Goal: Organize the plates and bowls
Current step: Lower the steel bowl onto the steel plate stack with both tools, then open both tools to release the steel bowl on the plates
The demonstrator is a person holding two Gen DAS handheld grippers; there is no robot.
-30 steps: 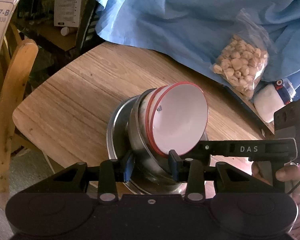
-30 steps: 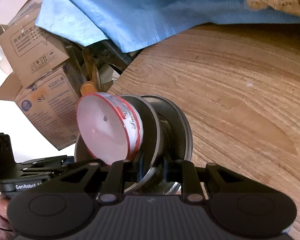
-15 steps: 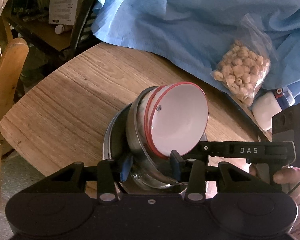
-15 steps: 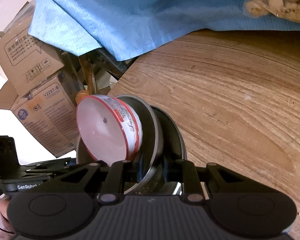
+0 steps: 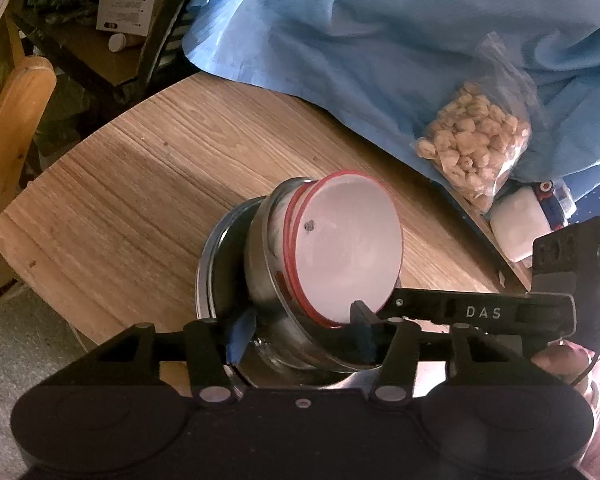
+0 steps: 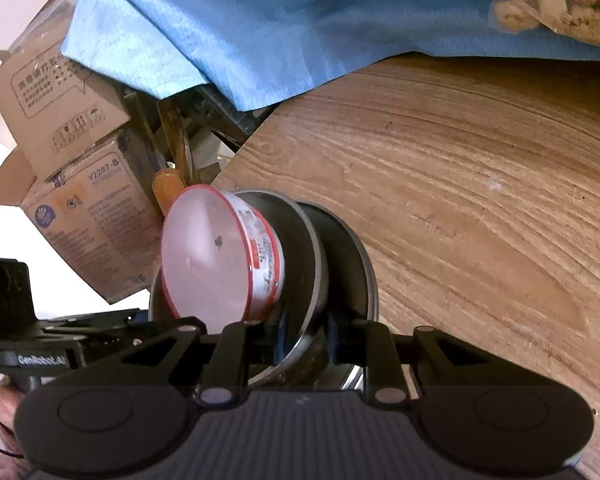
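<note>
Two grippers work one tilted nest of dishes on the wooden table (image 5: 148, 168). Taking the steel bowl (image 6: 304, 248) as landmark: the red-rimmed white bowls (image 5: 348, 252) sit nested inside it, mouths tipped sideways, and a steel plate (image 6: 356, 256) stands just behind it. The right gripper (image 6: 304, 340) is clamped on the steel bowl's rim. The left gripper (image 5: 300, 328) straddles the bowl's lower edge, its jaws opening, pads seemingly off the metal. The step looks like a handover within stacking. Next, the right should lower the nest level onto the plate without the white bowls sliding out.
</note>
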